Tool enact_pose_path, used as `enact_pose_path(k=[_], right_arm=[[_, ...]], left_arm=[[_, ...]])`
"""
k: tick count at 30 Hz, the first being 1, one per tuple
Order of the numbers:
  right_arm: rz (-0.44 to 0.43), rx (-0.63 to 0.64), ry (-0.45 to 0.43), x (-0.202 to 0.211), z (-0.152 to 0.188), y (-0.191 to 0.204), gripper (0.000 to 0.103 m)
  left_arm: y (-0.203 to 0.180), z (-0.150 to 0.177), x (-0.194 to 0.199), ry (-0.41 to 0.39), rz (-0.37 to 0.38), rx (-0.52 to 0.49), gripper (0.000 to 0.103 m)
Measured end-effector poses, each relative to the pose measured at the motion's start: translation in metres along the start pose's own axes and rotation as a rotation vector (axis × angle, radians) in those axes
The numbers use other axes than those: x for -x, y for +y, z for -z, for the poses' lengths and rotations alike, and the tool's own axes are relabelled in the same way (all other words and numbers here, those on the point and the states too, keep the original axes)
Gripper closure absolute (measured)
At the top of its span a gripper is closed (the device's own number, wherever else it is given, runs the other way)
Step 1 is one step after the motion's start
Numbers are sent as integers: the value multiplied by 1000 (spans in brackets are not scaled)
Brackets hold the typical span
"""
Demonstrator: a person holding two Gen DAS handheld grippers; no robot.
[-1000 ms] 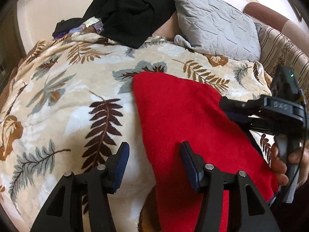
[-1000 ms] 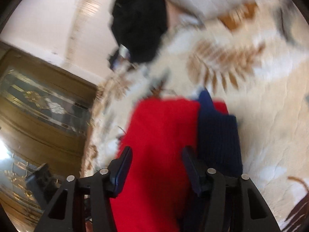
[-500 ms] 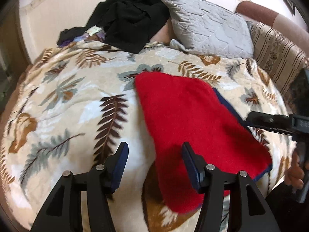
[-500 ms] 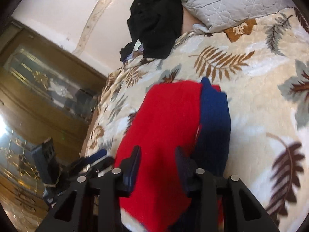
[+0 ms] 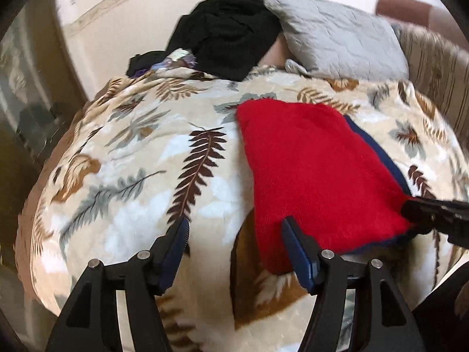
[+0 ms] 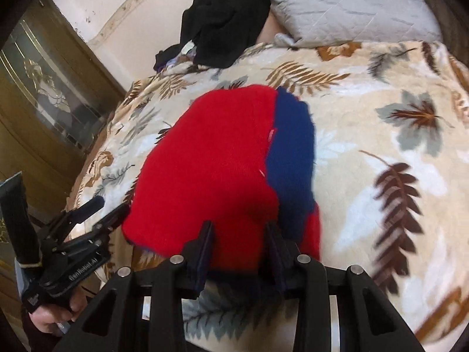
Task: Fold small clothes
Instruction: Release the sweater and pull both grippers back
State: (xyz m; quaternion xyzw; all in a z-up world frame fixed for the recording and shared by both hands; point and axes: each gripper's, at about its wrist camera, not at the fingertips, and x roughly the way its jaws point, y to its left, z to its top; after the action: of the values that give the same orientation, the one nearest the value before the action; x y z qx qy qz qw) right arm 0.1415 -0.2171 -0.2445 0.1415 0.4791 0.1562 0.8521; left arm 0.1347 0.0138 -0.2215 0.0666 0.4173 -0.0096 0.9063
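Observation:
A red fleece garment with navy blue trim [image 5: 316, 173] lies flat on the leaf-print blanket [image 5: 140, 152]; it also shows in the right wrist view [image 6: 211, 164] with its blue part [image 6: 293, 146] on the right. My left gripper [image 5: 234, 252] is open and empty, above the blanket at the garment's near left edge. My right gripper [image 6: 239, 243] is open with a narrower gap, just above the garment's near edge. The left gripper also shows in the right wrist view [image 6: 96, 211].
A black clothes pile [image 5: 231, 32] and a grey quilted pillow [image 5: 337, 44] lie at the head of the bed. A striped cushion [image 5: 436, 67] is at the right. A wooden cabinet with glass [image 6: 44, 94] stands left of the bed.
Both grippers have pulled back from the garment toward the near edge of the bed. The right gripper's gap has narrowed. The garment lies still.

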Motion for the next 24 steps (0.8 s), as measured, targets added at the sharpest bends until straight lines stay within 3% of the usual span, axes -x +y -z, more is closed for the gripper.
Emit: enact_pose_path(k=[1, 2, 3, 5, 11, 14, 24], right_arm=[[11, -4, -12, 6, 4, 2, 55], [31, -10, -27, 13, 8, 3, 39], [53, -10, -48, 20, 14, 6, 36], [75, 20, -75, 33, 24, 13, 36], [142, 93, -128, 71, 51, 35, 36], [170, 103, -146, 87, 61, 45, 36], [195, 122, -133, 107, 94, 72, 35]], left_arm=[[-1, 4, 6, -3, -14, 6, 34], [-3, 6, 10, -6, -22, 7, 32], [-4, 11, 18, -18, -39, 8, 31], [-5, 18, 33, -42, -68, 10, 30], [3, 39, 77, -81, -62, 60, 28], [6, 48, 95, -94, -96, 76, 17], [6, 62, 144, -155, -139, 80, 17]])
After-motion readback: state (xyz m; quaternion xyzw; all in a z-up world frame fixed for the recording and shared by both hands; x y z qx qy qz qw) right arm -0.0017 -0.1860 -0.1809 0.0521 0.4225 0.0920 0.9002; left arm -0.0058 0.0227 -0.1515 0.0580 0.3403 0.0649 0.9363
